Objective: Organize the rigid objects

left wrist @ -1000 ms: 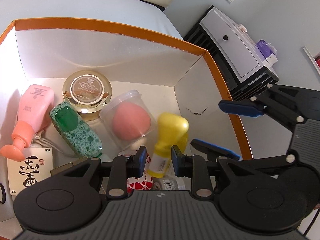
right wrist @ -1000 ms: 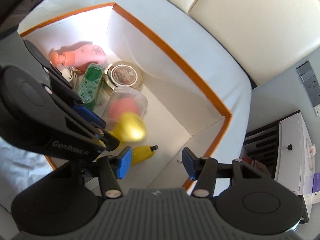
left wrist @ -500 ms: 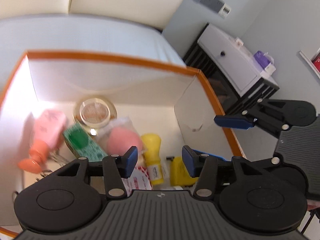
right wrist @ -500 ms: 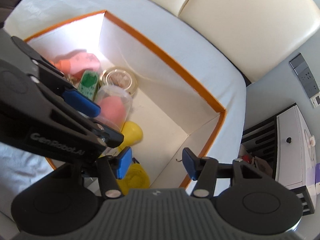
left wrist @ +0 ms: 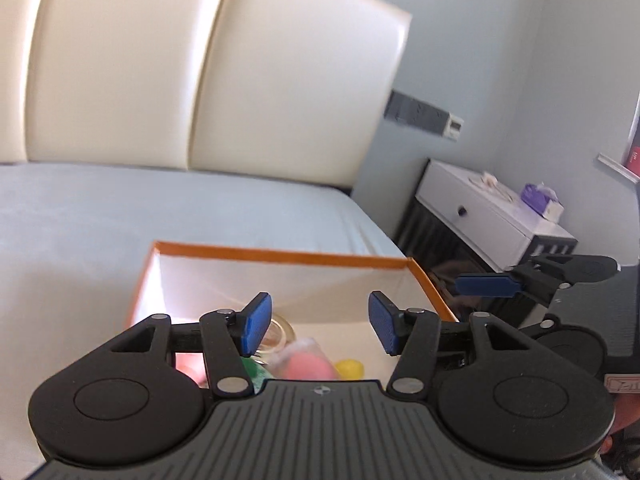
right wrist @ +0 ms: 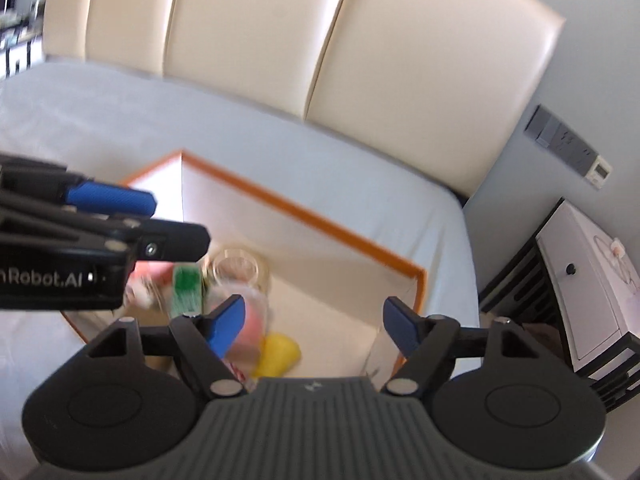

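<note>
both grippers above orange-rimmed box [right wrist: 320,216], left gripper [left wrist: 318,326] and right gripper [right wrist: 314,326] fingers spread wide, holding nothing

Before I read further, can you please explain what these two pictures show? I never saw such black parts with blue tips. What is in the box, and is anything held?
The black parts are hand-held grasping tools: a person holds one in each hand, no robot arm. Each carries a camera looking forward along its two blue-padded fingers.

One picture is from the left tool; the right tool shows at its right edge. The other is from the right tool; the left tool shows at its left.

Both look at an orange-edged box on a bed, before a cream headboard. In the box lie a clear jar, a green item, something pink and a yellow bottle. Blur hides details.

Both tools are open and hold nothing.
</note>
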`<action>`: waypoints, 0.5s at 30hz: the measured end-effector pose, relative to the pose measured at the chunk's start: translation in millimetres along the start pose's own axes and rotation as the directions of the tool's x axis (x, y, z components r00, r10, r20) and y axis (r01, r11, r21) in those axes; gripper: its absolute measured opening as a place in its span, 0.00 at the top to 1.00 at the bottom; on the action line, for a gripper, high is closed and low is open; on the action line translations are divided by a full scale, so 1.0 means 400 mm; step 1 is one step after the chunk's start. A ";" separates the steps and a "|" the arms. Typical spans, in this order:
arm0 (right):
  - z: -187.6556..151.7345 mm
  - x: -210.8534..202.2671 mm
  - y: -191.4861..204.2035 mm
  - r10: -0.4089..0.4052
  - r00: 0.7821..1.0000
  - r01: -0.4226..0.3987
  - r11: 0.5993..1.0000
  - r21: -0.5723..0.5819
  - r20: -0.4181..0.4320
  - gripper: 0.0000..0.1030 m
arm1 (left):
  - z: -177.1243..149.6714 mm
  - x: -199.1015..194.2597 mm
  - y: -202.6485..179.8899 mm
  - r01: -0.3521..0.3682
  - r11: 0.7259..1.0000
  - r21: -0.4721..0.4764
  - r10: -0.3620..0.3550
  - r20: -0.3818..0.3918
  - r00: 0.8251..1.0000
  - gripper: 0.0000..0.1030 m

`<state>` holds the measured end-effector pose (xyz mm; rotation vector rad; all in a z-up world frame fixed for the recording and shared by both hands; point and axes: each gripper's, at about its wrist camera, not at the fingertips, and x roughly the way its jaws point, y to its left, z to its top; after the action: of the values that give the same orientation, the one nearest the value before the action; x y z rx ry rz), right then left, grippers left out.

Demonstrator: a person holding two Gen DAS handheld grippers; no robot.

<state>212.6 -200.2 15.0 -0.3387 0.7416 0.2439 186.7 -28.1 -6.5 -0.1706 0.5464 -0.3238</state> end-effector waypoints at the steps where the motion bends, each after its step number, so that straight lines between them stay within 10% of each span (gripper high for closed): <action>1: -0.002 -0.011 0.007 -0.008 1.000 0.008 1.000 0.014 0.020 0.26 | -0.001 -0.010 0.000 -0.015 1.000 0.002 0.015 0.014 1.000 0.35; 15: -0.116 -0.146 0.105 -0.182 0.940 0.107 0.960 0.259 0.287 0.11 | -0.074 -0.160 0.015 -0.258 0.966 0.018 0.250 0.190 0.949 0.07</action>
<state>128.2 -185.1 14.6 -0.1191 0.4269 0.0618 120.9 -2.7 -2.2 -0.0862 0.3696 -0.0665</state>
